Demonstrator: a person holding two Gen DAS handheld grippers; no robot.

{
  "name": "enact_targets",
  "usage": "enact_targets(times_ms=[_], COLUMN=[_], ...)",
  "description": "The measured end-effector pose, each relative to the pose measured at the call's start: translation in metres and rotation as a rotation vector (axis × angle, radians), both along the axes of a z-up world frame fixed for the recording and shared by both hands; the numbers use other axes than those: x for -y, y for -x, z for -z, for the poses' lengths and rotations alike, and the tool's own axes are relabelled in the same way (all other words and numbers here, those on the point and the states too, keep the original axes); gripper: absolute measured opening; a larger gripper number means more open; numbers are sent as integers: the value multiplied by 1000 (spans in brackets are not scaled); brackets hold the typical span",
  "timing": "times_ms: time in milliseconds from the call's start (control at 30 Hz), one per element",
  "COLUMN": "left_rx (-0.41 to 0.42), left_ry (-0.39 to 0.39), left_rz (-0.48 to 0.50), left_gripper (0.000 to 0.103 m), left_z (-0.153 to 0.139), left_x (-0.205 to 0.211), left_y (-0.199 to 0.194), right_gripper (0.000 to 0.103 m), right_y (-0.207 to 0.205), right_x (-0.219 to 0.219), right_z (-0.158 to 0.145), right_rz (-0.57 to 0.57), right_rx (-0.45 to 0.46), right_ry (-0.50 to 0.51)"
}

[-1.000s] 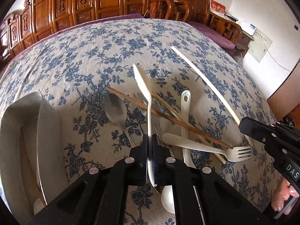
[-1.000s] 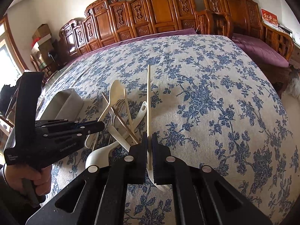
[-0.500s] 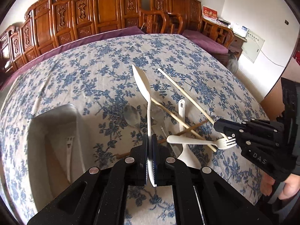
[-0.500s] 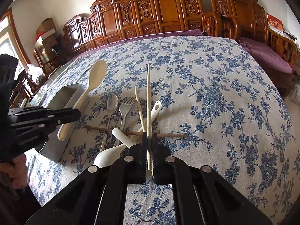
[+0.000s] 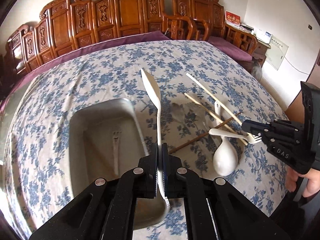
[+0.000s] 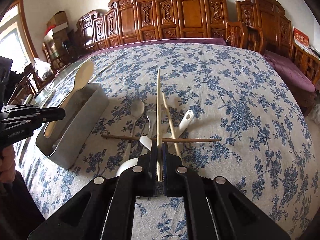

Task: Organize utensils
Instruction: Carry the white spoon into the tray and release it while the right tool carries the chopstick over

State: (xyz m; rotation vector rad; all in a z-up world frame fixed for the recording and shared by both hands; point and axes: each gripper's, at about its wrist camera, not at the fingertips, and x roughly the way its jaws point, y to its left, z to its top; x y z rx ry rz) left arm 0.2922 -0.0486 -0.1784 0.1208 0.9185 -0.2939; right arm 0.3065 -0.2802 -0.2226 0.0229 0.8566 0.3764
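Observation:
My left gripper is shut on a cream plastic spoon, held above the right rim of the metal tray; a fork lies inside the tray. In the right wrist view the spoon hangs over the tray, beside the left gripper. My right gripper is shut on a pale chopstick and holds it above the utensil pile. The right gripper also shows in the left wrist view, with the chopstick.
On the floral tablecloth lie a dark chopstick, a second pale chopstick, a metal spoon, a white ladle, and a white fork. Carved wooden chairs ring the table's far side.
My left gripper has carried the spoon left from above the pile to over the tray's right edge. My right gripper has lifted the pale chopstick slightly and stays over the pile.

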Motion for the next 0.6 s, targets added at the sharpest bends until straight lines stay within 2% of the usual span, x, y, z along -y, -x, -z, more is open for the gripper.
enact_targets(times_ms=[267,600], left_rx=[-16,-75], left_ry=[-20,4], left_rz=[-71,-144], left_gripper=[3,3], left_z=[15,36], left_x=[-37,-64], left_y=[4,-1], right_gripper=[6,6], right_y=[8,20], right_x=[-19,-41], right_z=[-2,-7], right_rz=[-57,-112], right_rx=[7,8], right_ry=[11,-5])
